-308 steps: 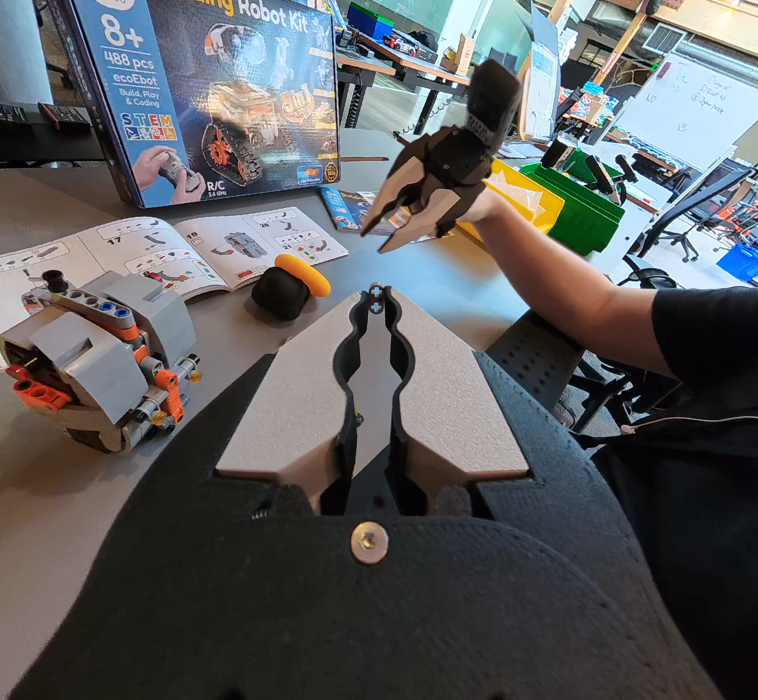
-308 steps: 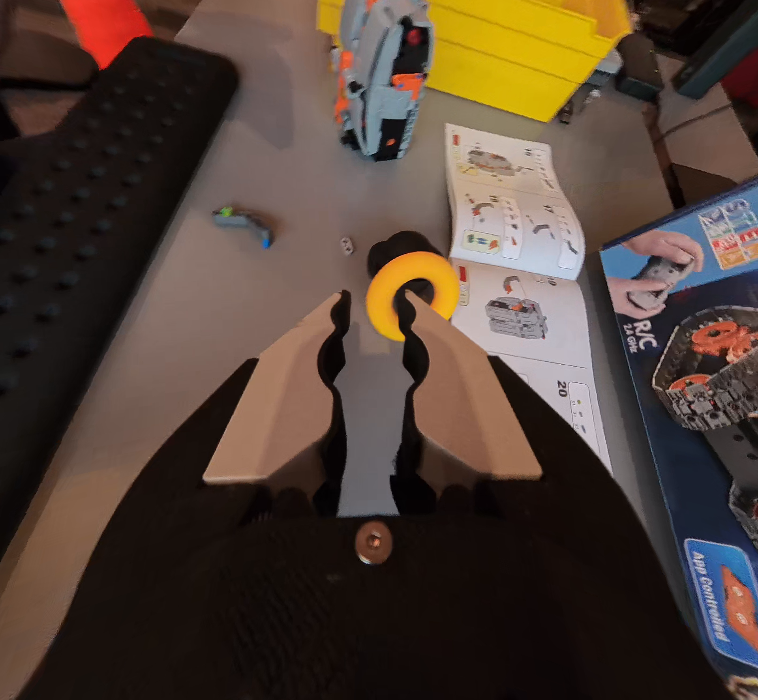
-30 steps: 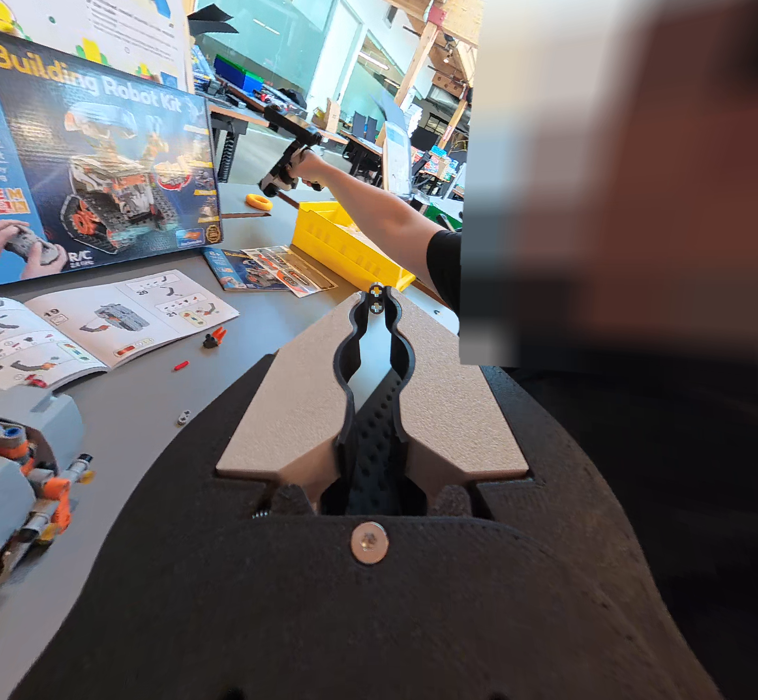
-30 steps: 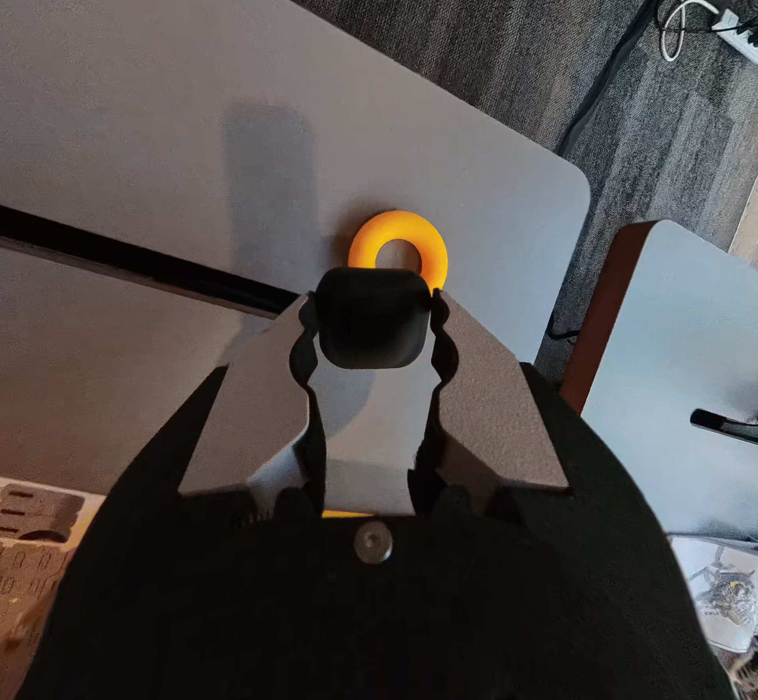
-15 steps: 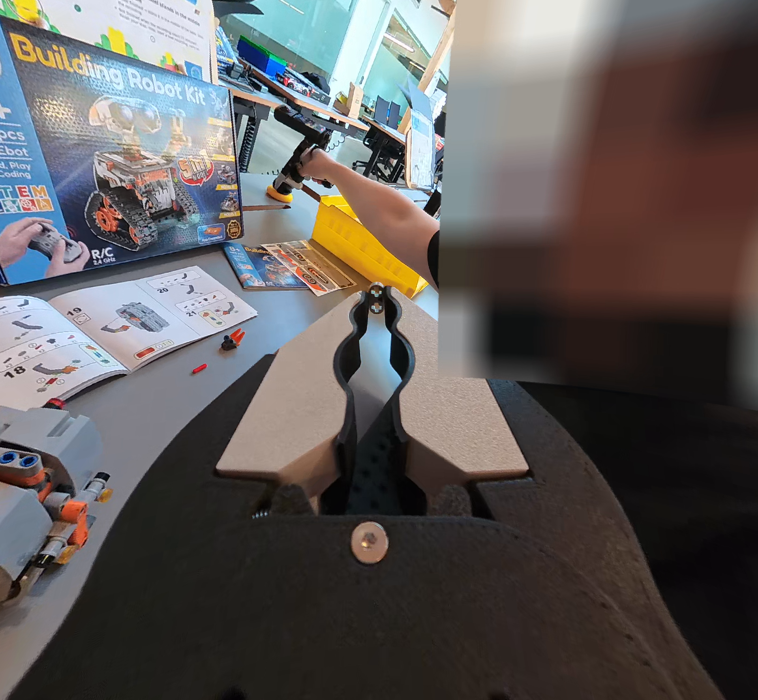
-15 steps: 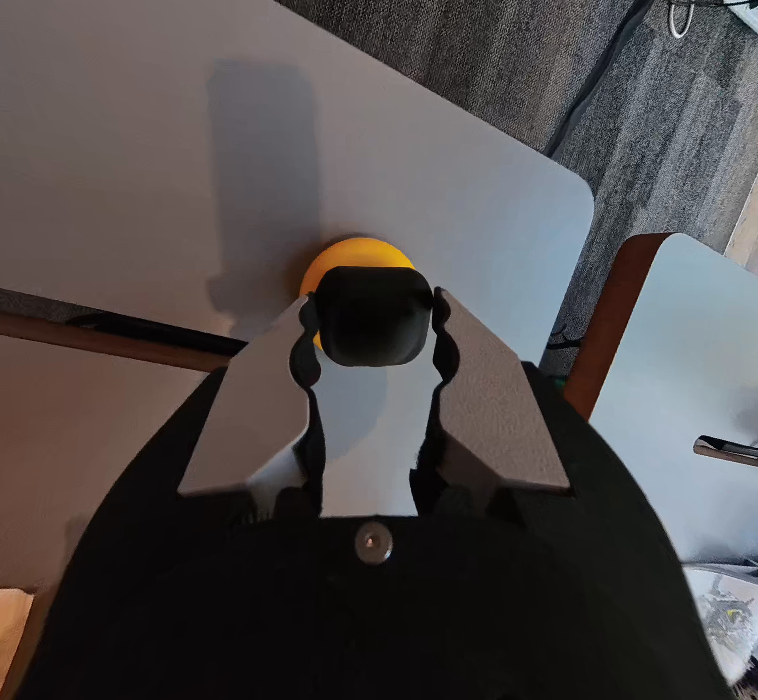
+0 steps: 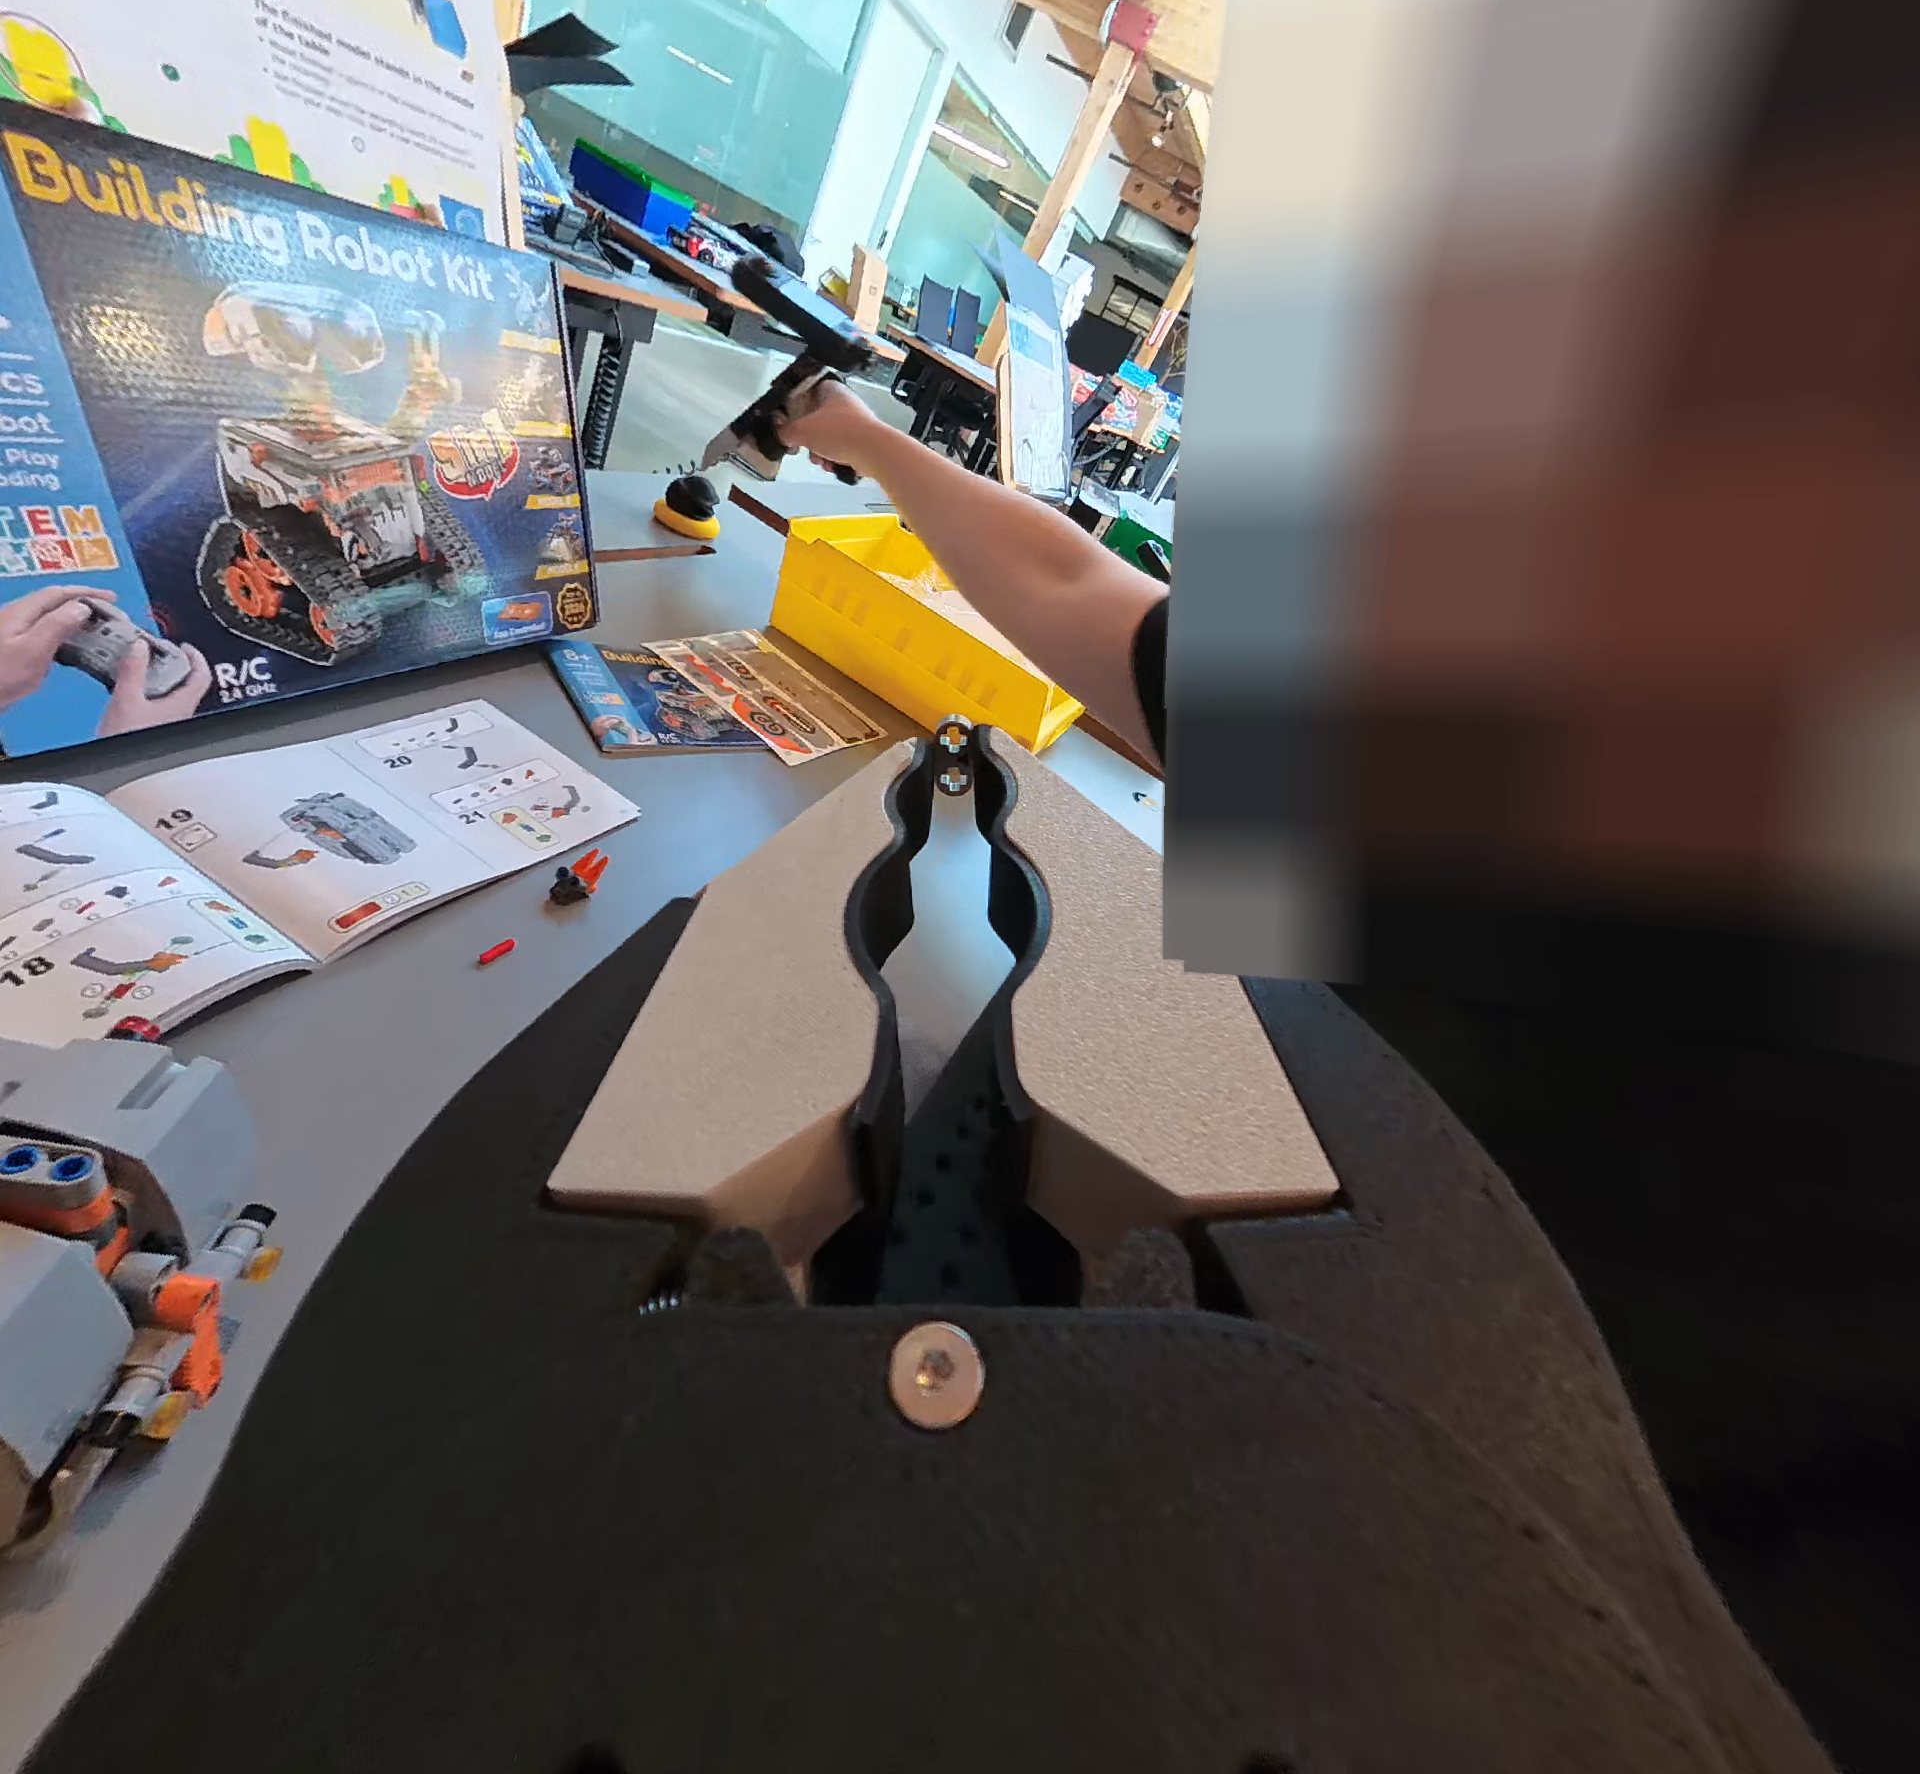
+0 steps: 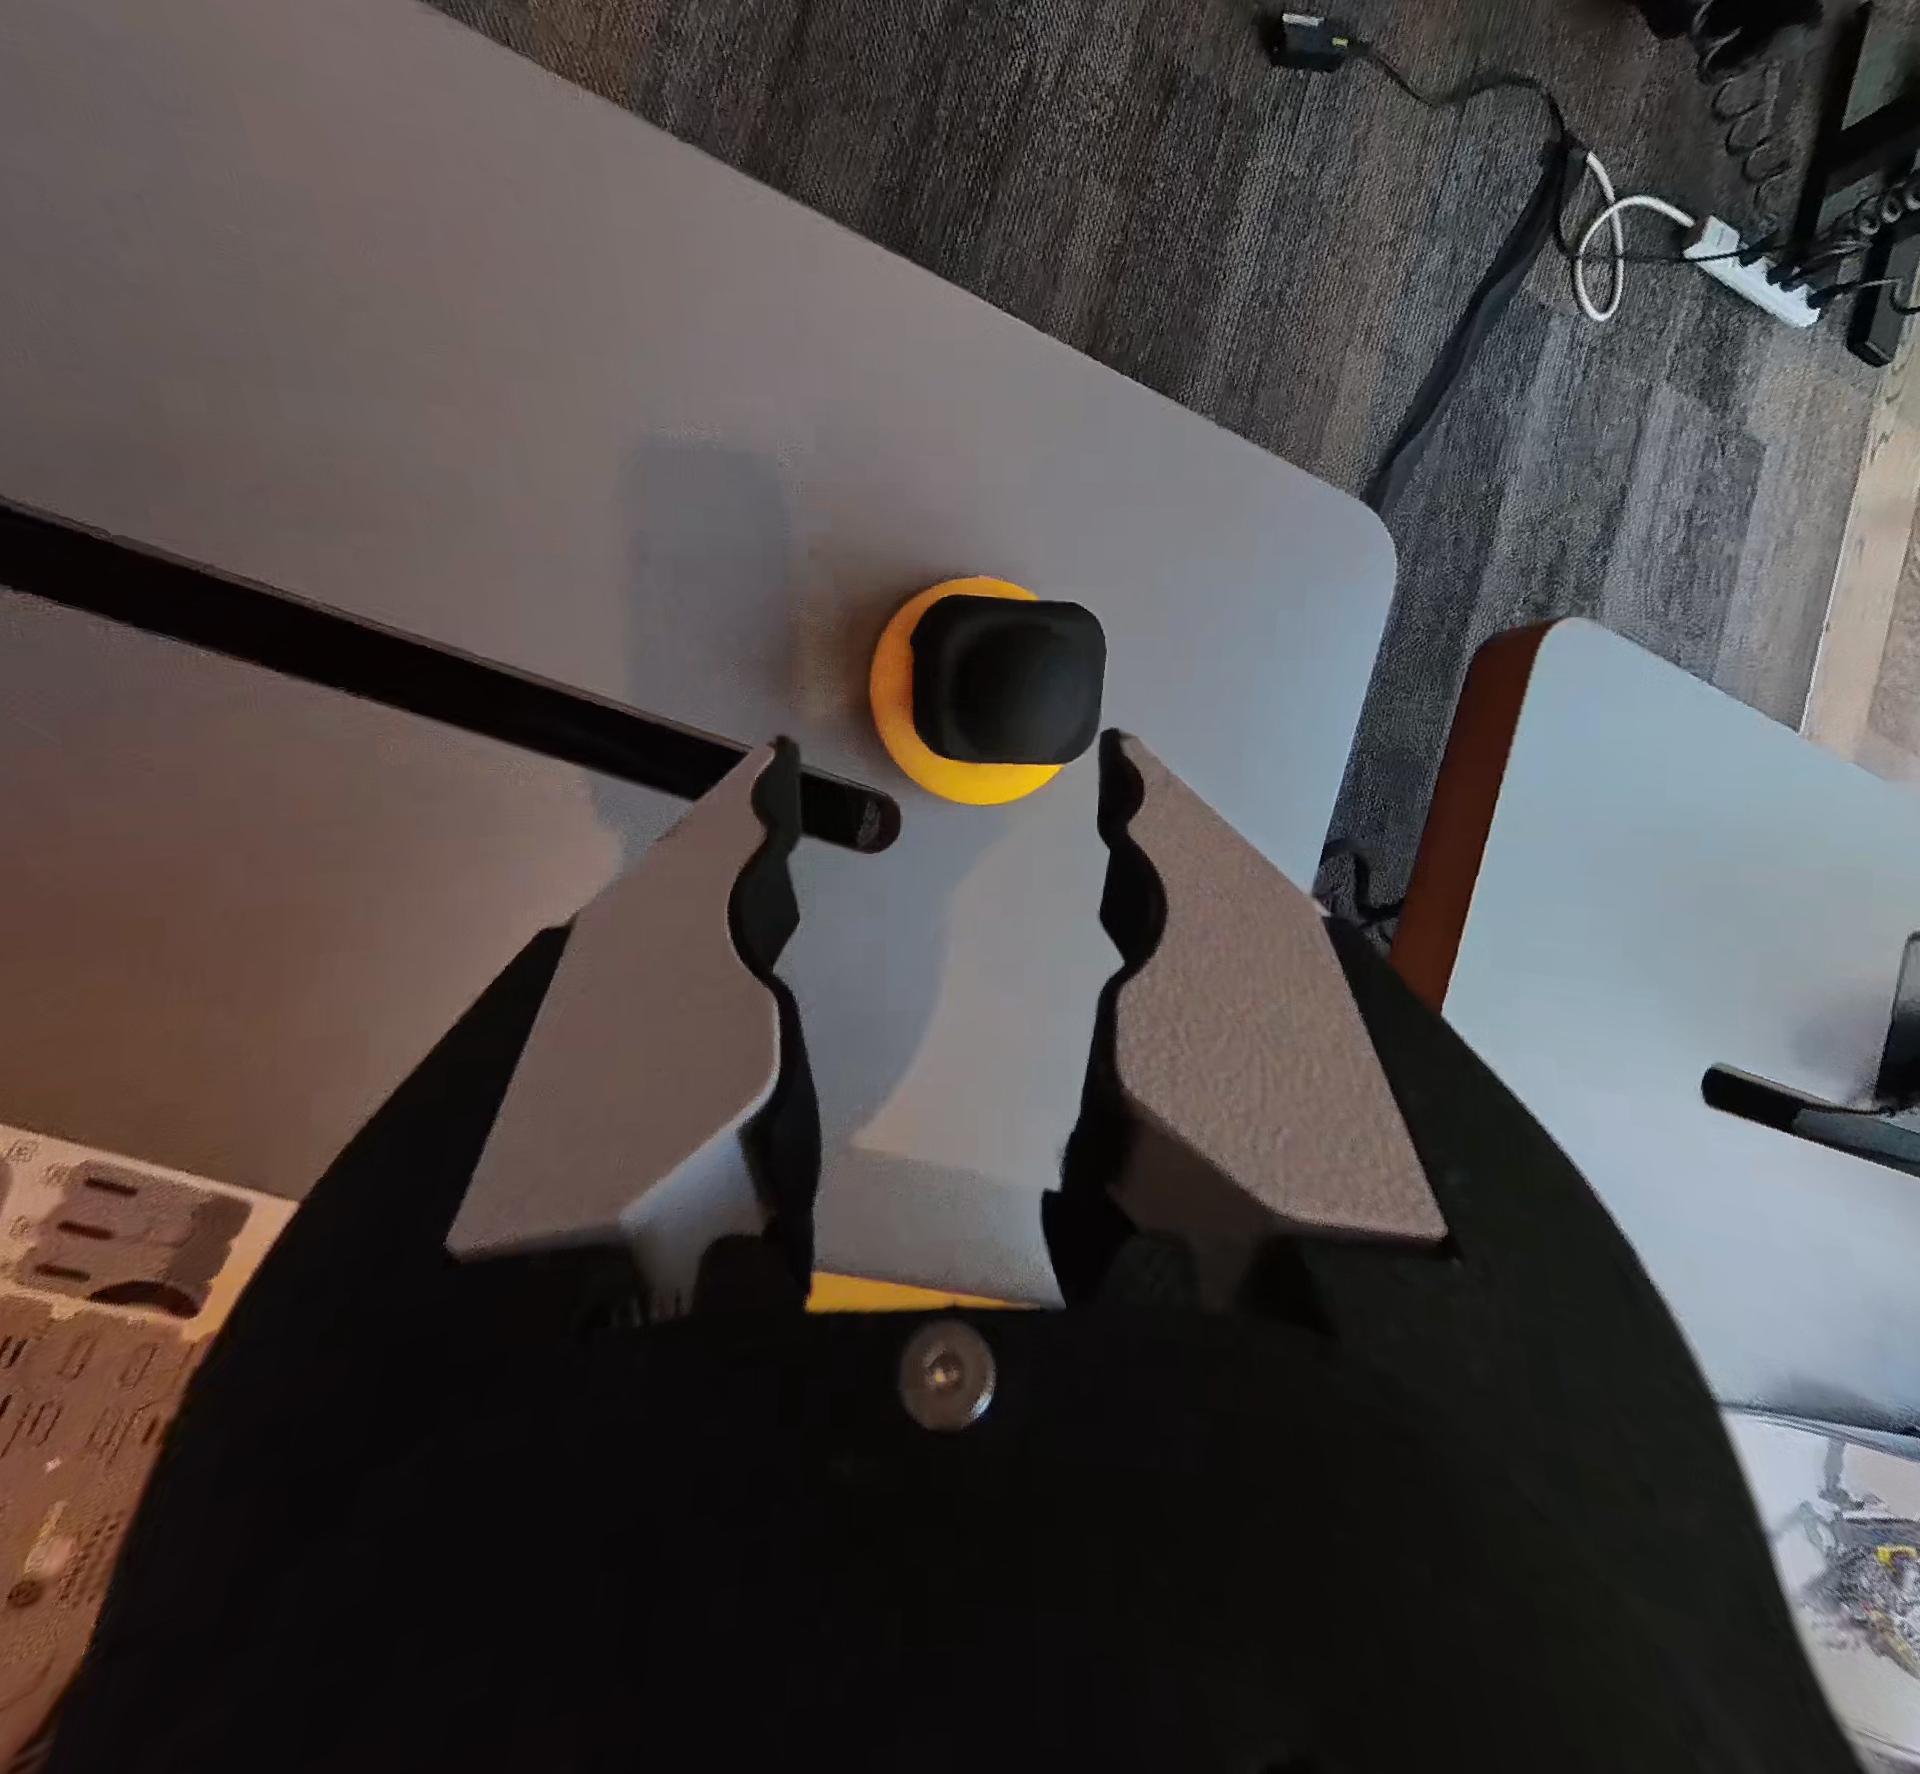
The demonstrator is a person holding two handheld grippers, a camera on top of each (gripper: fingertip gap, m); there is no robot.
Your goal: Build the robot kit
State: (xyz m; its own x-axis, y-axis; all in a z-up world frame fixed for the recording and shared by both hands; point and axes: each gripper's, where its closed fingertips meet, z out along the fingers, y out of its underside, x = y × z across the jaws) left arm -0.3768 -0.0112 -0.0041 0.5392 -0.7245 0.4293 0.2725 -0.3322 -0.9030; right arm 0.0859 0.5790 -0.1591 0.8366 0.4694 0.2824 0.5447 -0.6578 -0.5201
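Beside the grey toy robot [image 7: 94,1236] at nine o'clock, the left gripper [image 7: 951,758] pinches a small stud. At twelve o'clock of the right gripper [image 8: 940,758], whose jaws stand spread and empty, a black block [image 8: 1006,680] sits seated on an orange ring [image 8: 971,779].

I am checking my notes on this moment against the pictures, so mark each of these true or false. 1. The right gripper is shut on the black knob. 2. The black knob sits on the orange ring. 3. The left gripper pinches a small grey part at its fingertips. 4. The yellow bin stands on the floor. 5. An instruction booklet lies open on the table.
1. False: the right gripper is open, and the black knob lies just beyond its tips.
2. True: it rests on the orange ring.
3. True: the left gripper is shut on the small grey part.
4. False: the yellow bin stands on the table.
5. True: the instruction booklet.
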